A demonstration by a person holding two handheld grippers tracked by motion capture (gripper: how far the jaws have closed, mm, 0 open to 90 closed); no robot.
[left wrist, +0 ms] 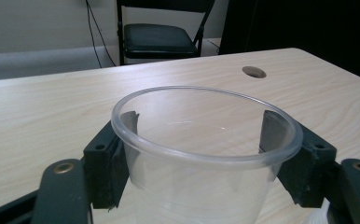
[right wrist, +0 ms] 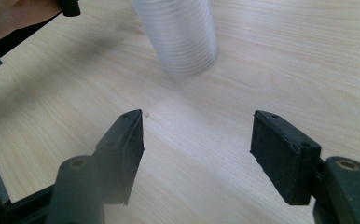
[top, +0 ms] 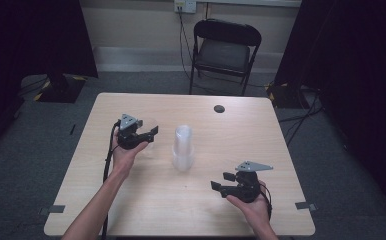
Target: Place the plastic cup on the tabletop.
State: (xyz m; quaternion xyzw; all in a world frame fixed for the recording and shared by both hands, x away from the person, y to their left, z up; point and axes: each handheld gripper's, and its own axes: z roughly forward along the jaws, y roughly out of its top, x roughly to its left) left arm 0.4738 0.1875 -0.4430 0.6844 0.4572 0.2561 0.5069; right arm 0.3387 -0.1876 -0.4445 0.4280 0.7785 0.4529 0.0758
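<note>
A single clear plastic cup (left wrist: 206,161) stands upright between the jaws of my left gripper (left wrist: 199,140), whose black pads (left wrist: 110,163) press on its two sides just below the rim. In the high view that gripper (top: 150,137) is left of centre on the table, with the cup (top: 149,146) faintly visible. A tall stack of clear cups (top: 182,147) stands at the table's middle, just right of it. My right gripper (top: 221,181) rests near the front right, jaws wide apart. In its own view the right gripper (right wrist: 197,149) holds nothing, and the stack (right wrist: 180,35) stands ahead.
The light wooden table (top: 146,205) has a dark round hole (top: 219,108) near its far edge. A black folding chair (top: 226,50) stands behind the table. Dark curtains hang at both sides. The person's left hand (right wrist: 5,18) shows at the top left of the right gripper view.
</note>
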